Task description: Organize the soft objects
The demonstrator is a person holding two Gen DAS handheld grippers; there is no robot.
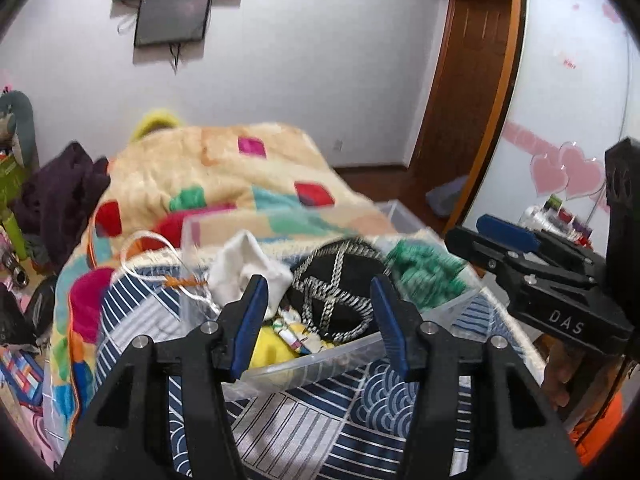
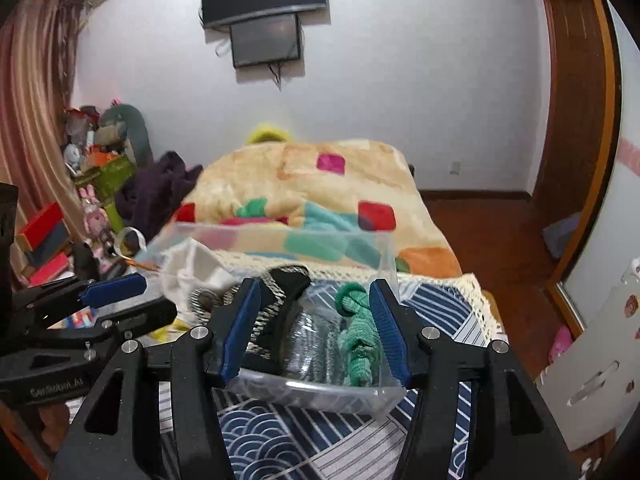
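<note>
Both tongs, left gripper (image 1: 318,322) and right gripper (image 2: 316,328), are hovering wide and empty (apparently mid-sort) over the clear plastic storage bin (image 2: 320,394) collecting soft items.

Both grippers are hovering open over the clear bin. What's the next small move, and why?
Probably lower the left gripper and close on the white cloth. It sticks up above the other items in the clear plastic bin and leans over the bin's left wall, right by the left finger, while the black patterned item and green knit piece already sit inside. Both grippers are empty.
</note>
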